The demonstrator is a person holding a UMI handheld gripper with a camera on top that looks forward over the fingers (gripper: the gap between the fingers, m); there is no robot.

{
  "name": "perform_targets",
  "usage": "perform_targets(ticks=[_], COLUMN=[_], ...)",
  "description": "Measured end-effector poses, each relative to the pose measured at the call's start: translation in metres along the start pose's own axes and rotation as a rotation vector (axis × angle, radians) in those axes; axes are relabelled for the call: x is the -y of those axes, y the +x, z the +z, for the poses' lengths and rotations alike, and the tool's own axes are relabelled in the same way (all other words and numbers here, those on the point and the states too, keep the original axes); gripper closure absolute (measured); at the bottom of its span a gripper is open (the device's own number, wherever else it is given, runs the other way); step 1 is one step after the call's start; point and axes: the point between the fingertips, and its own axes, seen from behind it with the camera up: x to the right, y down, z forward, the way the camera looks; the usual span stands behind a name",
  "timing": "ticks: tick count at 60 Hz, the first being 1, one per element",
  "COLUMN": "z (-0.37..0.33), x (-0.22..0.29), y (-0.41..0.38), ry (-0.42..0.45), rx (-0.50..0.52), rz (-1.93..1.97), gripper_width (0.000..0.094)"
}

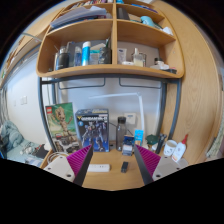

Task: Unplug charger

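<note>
A white power strip (98,168) lies flat on the wooden desk (110,180) between my fingers, nearer the left one. A small black block, which looks like the charger (124,167), sits on the desk a short way to its right, nearer the right finger. I cannot tell whether it is joined to the strip. My gripper (114,166) is open and empty, its magenta pads (81,160) spread wide on either side of both things and held above the desk.
Beyond the fingers, boxes (92,125) and a dark bottle (121,132) stand against the wall. A small blue box (128,150) sits just past the charger. Bottles (172,150) stand at the right. A loaded wooden shelf (110,72) hangs over the desk.
</note>
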Motion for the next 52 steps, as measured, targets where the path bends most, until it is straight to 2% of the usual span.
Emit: perform_targets(ticks=[16,52], z=[-0.045,-0.074], x=[-0.046,-0.068], y=[-0.030,-0.054], ry=[-0.045,-0.070], rx=[0.029,0.068], rz=[0.018,0.013], gripper_width=[0.0086,0.0085])
